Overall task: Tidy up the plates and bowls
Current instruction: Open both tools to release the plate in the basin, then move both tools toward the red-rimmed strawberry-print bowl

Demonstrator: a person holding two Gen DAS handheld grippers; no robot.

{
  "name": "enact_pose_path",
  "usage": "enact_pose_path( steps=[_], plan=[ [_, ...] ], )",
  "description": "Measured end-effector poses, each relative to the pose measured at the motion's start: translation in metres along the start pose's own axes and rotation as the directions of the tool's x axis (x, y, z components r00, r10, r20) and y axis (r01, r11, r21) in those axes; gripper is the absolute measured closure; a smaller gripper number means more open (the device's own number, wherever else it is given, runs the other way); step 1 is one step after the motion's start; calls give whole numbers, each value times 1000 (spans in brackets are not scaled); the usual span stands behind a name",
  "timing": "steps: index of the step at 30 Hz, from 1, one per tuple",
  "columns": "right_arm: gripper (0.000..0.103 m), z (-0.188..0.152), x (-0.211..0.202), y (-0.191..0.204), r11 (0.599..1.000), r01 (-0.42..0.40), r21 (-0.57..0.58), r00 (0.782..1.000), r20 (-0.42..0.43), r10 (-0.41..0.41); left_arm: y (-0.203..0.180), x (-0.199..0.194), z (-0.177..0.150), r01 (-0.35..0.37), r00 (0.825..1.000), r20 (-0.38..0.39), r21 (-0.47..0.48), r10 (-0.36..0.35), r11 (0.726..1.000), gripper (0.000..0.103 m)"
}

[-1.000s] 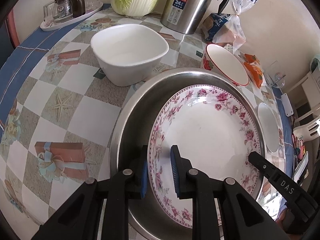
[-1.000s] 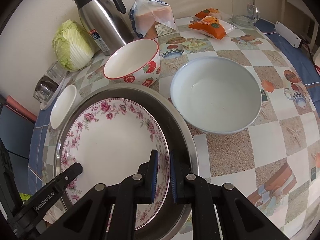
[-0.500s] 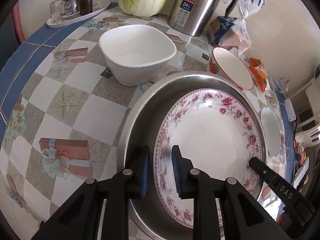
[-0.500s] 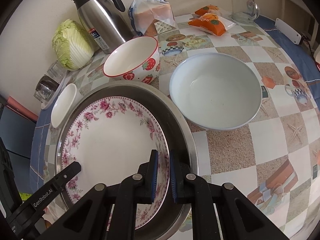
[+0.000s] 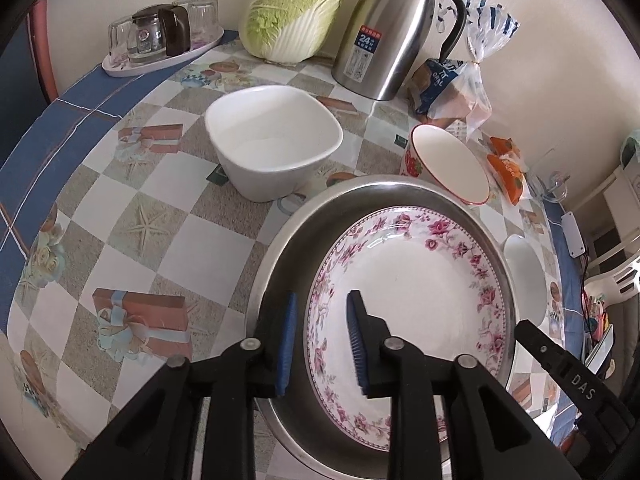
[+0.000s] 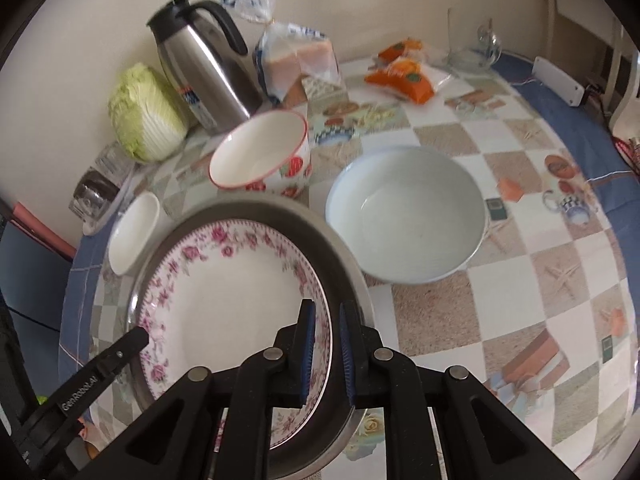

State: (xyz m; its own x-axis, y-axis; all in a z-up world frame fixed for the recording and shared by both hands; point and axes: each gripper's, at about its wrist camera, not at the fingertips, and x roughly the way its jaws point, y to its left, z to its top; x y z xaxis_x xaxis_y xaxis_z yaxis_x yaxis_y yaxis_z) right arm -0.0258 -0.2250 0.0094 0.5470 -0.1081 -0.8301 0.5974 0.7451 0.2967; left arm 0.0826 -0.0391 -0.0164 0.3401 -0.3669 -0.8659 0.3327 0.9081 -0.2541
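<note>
Steel basin (image 5: 280, 264), round, on the checked tablecloth; holds one flowered plate (image 5: 420, 280), lying in its hollow.

My left gripper (image 5: 322, 340): jaws have just been opening, now apart, astride the plate's near rim with no pad pressing.

My right gripper (image 6: 324, 344): jaws narrow about the opposite rim of the plate; whether they still pinch it I cannot tell.

Also on the table: square white bowl (image 5: 274, 142), strawberry bowl (image 6: 262, 156), pale blue bowl (image 6: 406, 216), small white dish (image 6: 134, 232), all unstacked.

Risks, as I judge them: with one side let go, a lift by my right alone could tip the plate against the steel; withdrawing carelessly could catch the rim and drag the plate.
</note>
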Motion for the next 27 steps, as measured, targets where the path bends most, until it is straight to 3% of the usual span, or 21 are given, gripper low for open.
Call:
enact_pose_path(
  steps=[3, 8, 10, 17, 20, 27],
  plan=[
    [79, 0, -5, 0, 1000, 9, -4, 1000, 13, -9, -1, -1, -1, -2, 1000, 2, 4, 2, 1000, 59],
    [62, 0, -7, 3, 1000, 15, -26, 1000, 18, -14, -4, -2, -2, -25, 1000, 5, 19, 25, 1000, 50],
    [46, -1, -8, 5, 999, 24, -40, 1000, 20, -23, -5, -3, -2, -29, 1000, 11, 24, 28, 999, 42],
    [26, -3, -10, 9, 996, 32, -77, 999, 27, -30, -6, -5, -3, -59, 998, 26, 35, 58, 998, 38],
    [17, -3, -11, 9, 996, 32, -84, 999, 33, -29, -6, -7, -3, -68, 997, 33, 36, 67, 997, 23],
    [3, -5, -12, 9, 995, 37, -90, 999, 28, -35, -5, -8, -4, -99, 994, 41, 40, 98, 994, 21]
  ],
)
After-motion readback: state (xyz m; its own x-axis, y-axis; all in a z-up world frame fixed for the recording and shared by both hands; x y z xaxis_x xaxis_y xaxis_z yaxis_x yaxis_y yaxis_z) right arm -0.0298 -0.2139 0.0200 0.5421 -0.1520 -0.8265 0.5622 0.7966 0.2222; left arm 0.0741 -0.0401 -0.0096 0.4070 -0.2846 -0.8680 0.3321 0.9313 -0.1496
